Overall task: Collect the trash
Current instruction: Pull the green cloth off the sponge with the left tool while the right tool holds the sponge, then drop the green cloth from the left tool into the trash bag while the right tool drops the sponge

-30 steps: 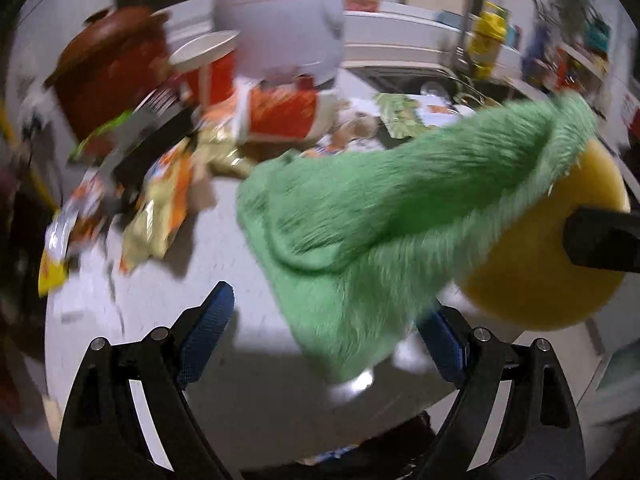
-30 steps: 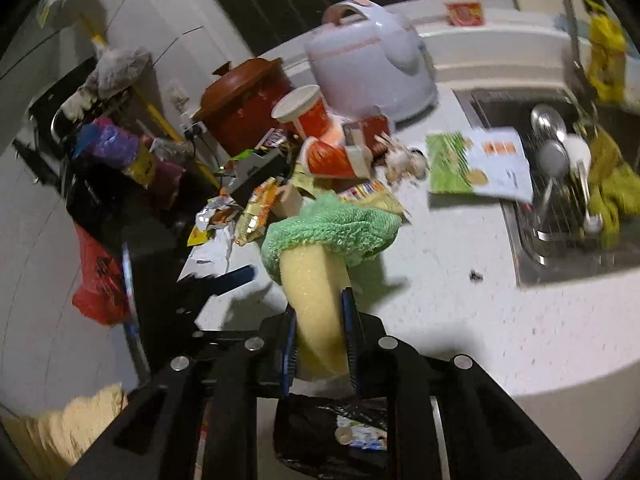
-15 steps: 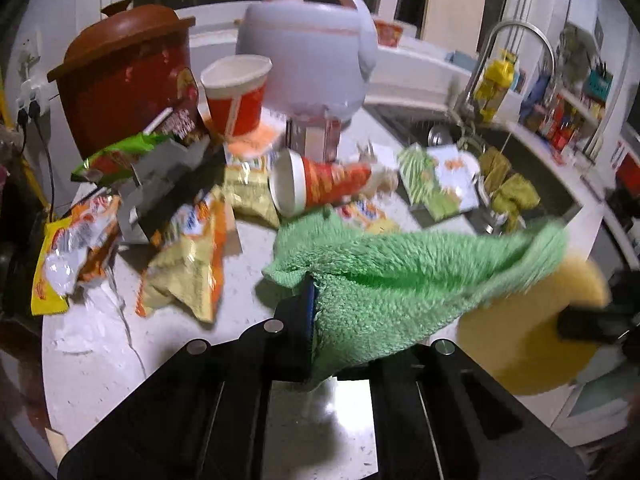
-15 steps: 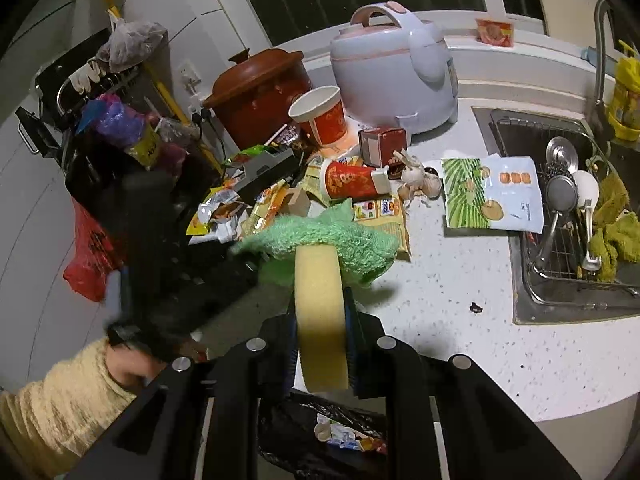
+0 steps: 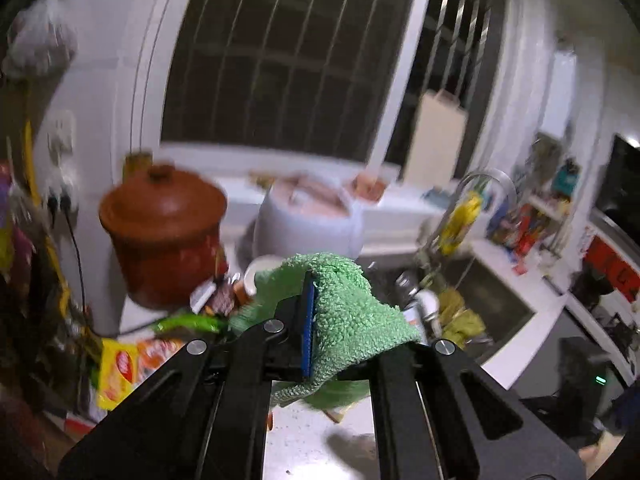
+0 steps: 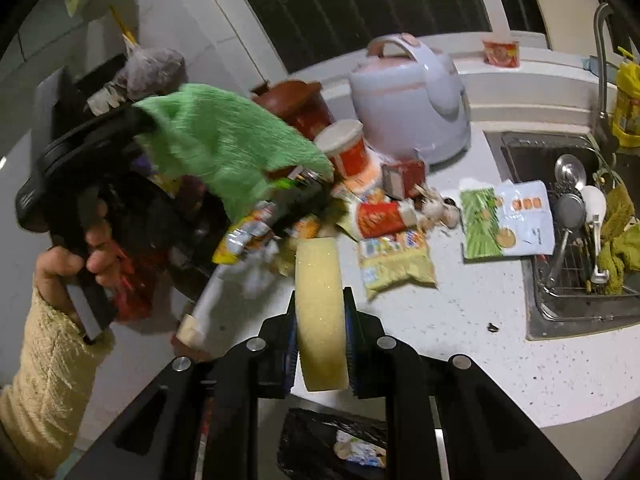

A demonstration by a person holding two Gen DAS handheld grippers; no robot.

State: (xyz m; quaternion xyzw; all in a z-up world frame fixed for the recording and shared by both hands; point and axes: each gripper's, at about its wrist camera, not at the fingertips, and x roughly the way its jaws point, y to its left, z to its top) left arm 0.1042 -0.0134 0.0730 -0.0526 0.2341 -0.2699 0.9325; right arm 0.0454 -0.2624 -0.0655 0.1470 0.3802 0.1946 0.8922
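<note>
Cloth (image 5: 344, 312) is pinched in the left gripper (image 5: 310, 320); sponge (image 6: 321, 312) is clamped in the right gripper (image 6: 320, 344). Wrappers (image 6: 394, 256) could be swept off the worktop (image 6: 460, 320) by the dangling cloth.

No wording is showing clearly enough to read; the print on the snack packets (image 6: 394, 258) beyond the fingertips is blurring out.

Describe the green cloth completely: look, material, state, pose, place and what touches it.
The green cloth is a bright green, fuzzy terry-like rag, soft and crumpled. The left hand-held gripper is shut on one bunched part, lifting it clear of the littered counter. The rest drapes loose below and over the gripper's fingers. It hangs in the air, apart from the yellow sponge in the right hand-held gripper.
</note>
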